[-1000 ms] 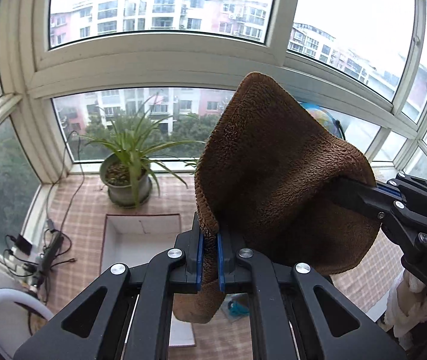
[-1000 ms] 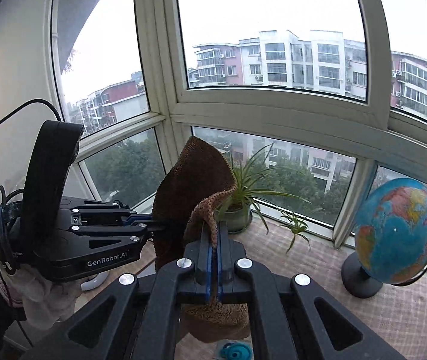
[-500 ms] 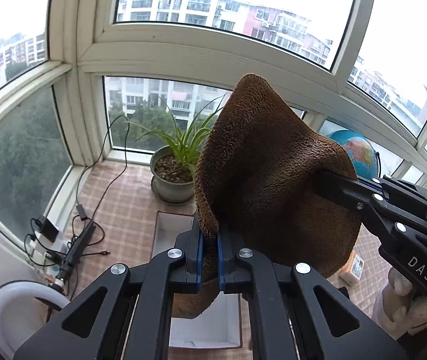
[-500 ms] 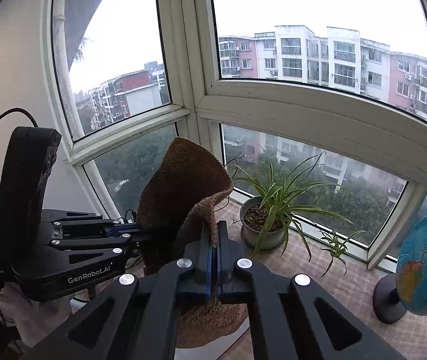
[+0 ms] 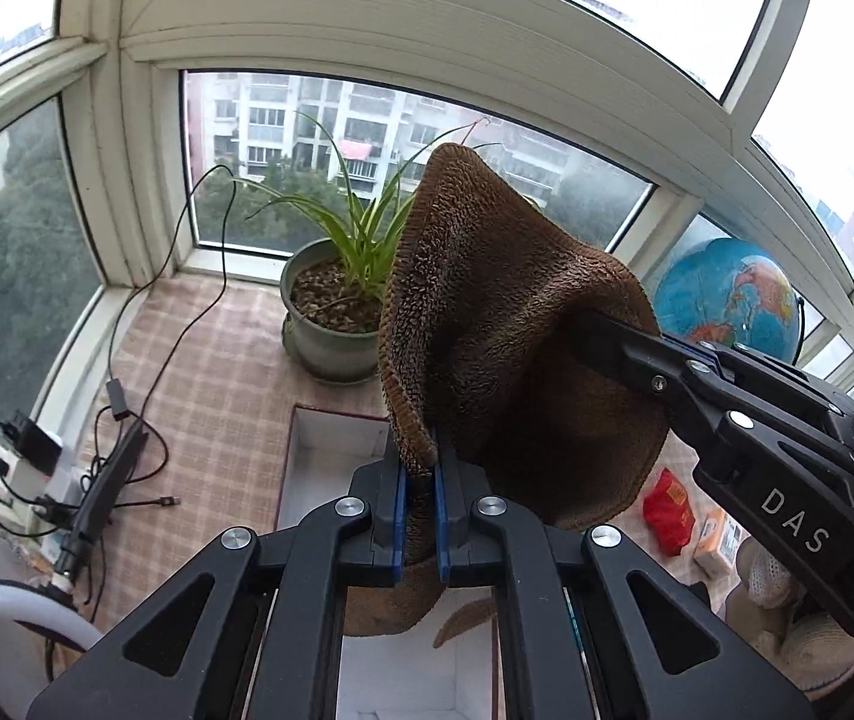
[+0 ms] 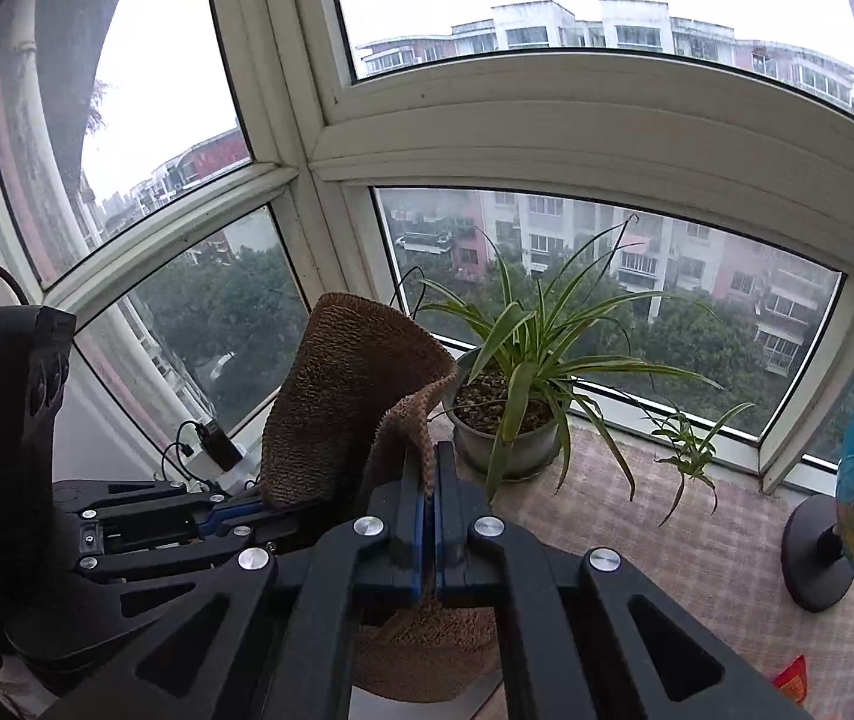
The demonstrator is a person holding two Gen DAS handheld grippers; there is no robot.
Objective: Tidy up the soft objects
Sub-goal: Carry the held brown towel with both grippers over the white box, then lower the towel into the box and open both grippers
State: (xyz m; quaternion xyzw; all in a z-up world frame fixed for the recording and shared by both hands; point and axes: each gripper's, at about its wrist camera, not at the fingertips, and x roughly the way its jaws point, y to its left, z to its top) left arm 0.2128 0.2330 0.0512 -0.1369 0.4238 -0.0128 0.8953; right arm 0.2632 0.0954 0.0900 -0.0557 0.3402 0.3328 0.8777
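Both grippers are holding one brown towel [image 5: 505,360] up in the air above the white box [image 5: 331,462].

The checked cloth-covered sill [image 5: 211,372] is carrying the box, with the potted plant [image 5: 337,306] standing just behind the box and the globe [image 5: 727,294] sitting to the plant's right. The towel is hanging over the box, in front of the plant. The left gripper [image 5: 418,483] is pinching the towel's near edge between nearly closed jaws; the right gripper [image 6: 430,495] is clamping another edge, jaws fully closed on the fabric.
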